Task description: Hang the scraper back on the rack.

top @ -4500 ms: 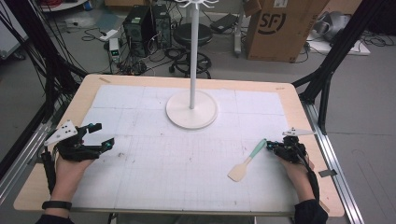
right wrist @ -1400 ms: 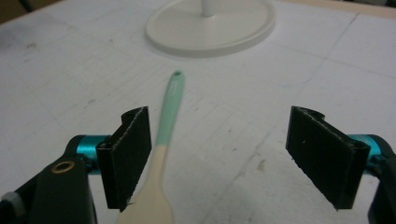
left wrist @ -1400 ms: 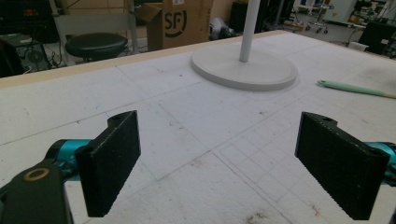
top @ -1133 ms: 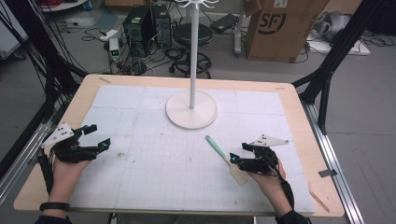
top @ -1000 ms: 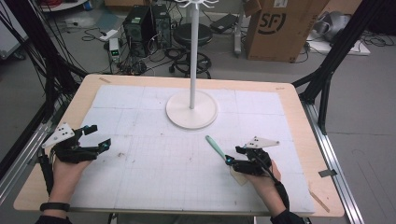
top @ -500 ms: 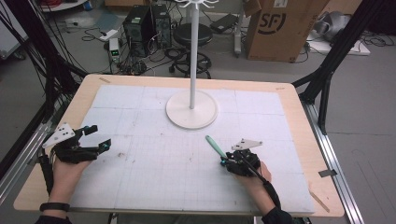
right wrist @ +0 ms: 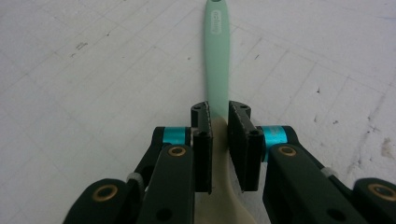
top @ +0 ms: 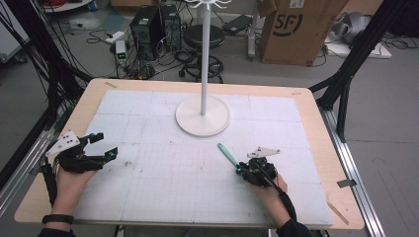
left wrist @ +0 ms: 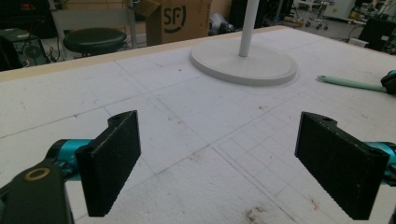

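- Compared with the picture from 4.5 s back, the right gripper (top: 240,169) is found further toward the middle of the table (top: 306,106); earlier it was seen near the right edge, now it is placed right of centre in the lower half of the high view
- The spatula (top: 227,154) was then laid with its pale blade toward the lower left and its green handle toward the gripper; now the green handle is pointed up and to the left, toward the round white base of the stand (top: 202,115), while the blade end is hidden under the gripper
- The left gripper (top: 101,146) is seen at almost the same spot as before, at the lower left of the high view, held in the left hand (top: 69,178)
- In the right gripper view the jaws of the right gripper (right wrist: 220,126) are shown narrow, closed against both sides of the spatula (right wrist: 217,56) where green handle meets cream blade; this grip cannot be made out from above
- The cream blade is seen running back between the gripper's links at the bottom of that view, and the handle is stretched away to the top centre, above the white gridded mat (right wrist: 93,70)
- In the left gripper view the jaws of the left gripper (left wrist: 218,163) are shown wide apart with nothing between them, above the mat
- At the upper right of that view the stand (left wrist: 243,63) is seen, and the green handle (left wrist: 350,83) at the right edge
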Available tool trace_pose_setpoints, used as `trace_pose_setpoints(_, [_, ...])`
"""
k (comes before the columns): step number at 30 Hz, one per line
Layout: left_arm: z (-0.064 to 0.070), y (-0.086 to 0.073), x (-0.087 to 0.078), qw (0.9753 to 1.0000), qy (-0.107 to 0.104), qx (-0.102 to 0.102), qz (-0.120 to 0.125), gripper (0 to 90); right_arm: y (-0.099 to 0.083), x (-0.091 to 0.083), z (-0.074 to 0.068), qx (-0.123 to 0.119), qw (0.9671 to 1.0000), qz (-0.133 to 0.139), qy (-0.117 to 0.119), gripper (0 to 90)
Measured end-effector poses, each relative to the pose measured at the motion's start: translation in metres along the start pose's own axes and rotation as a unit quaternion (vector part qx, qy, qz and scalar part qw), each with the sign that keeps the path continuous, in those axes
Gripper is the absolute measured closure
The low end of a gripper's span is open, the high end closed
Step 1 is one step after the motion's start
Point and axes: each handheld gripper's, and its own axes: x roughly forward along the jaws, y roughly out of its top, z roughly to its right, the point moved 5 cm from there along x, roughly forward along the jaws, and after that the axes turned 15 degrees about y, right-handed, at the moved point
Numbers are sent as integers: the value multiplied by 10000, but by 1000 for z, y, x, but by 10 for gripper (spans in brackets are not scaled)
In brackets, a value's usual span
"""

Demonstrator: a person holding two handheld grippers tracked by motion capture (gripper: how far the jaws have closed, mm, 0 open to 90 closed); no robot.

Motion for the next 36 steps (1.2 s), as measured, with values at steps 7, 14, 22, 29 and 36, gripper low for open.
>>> trace_pose_setpoints(7, [0,0,1,10000,-17,-5,-3,149,3,-4,5,-10,9998,146,149,814])
trace_pose_setpoints(14, [0,0,1,10000,-20,-19,7,146,24,-21,10,48,9982,513,316,814])
trace_pose_setpoints(22, [2,-1,1,10000,-91,-17,-19,142,68,-56,12,-124,9943,919,522,815])
trace_pose_setpoints(29, [2,-2,3,9999,-142,-10,-59,142,113,-92,15,-197,9899,1234,669,815])
trace_pose_setpoints(36, [3,-3,4,9998,-186,-7,-104,142,161,-127,17,-292,9853,1513,738,815])
